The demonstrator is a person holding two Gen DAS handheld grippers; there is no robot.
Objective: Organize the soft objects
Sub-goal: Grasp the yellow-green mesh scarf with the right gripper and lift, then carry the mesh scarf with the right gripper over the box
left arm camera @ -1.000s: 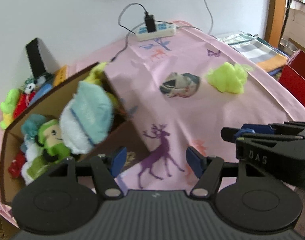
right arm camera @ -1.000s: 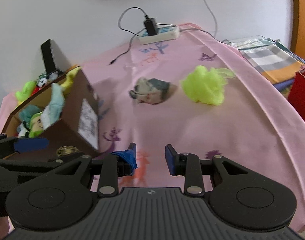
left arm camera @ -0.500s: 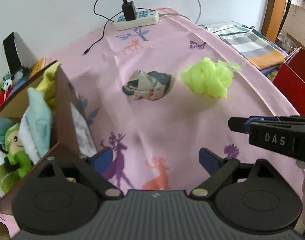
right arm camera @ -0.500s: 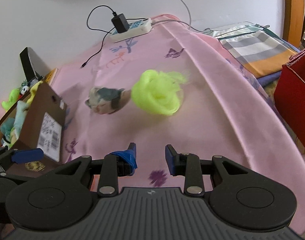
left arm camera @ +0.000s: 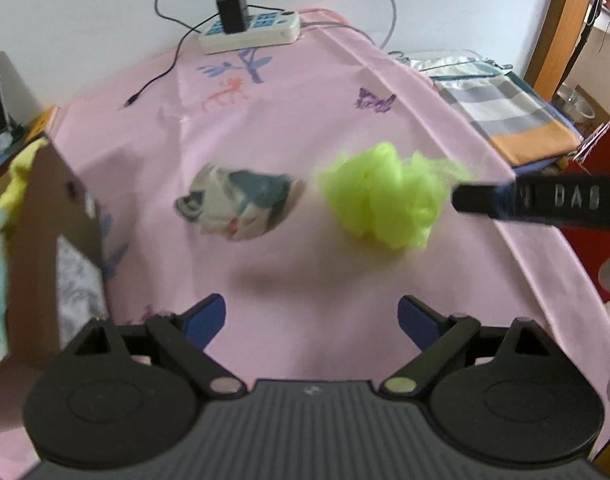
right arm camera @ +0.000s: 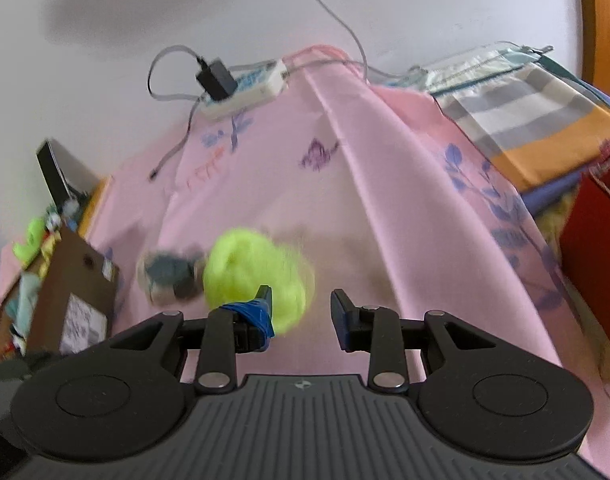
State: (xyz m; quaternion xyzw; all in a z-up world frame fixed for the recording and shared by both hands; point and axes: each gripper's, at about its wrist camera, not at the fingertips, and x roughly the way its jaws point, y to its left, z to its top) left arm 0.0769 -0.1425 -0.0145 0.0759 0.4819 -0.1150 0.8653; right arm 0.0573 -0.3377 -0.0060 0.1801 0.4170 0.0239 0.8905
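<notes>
Left wrist view: two loose soft items lie on the pink cloth (left arm camera: 385,128), one crumpled grey-white rag (left arm camera: 237,206) and one lime-green pouf (left arm camera: 381,200), just beside each other, not clearly touching. One cardboard box (left arm camera: 53,264) at the left edge, with soft toys showing above its rim; count of toys not readable, blurred. One power strip (left arm camera: 251,34) at the far edge of the cloth with one black adapter plugged in. Left gripper (left arm camera: 311,320): jaws have just been opening and now stand wide apart, nothing between them, bare cloth in the gap. Rag lies ahead of it and slightly left, pouf ahead and slightly right, both apart from the fingertips. Right gripper (left arm camera: 461,198) enters from the right edge, its tip just beside the right side of the pouf; contact cannot be told

Right wrist view: same two items, rag (right arm camera: 169,280) left of pouf (right arm camera: 257,276), close together, both motion-blurred. One box (right arm camera: 71,296) at left, one power strip (right arm camera: 245,88) far back, one folded striped cloth (right arm camera: 525,120) at upper right, one red box (right arm camera: 593,248) at right edge. Right gripper (right arm camera: 301,312): jaws narrowly parted, holding nothing. The pouf lies just ahead and left of the gap, partly covered by the left fingertip (right arm camera: 257,312); the gap itself shows pink cloth
</notes>
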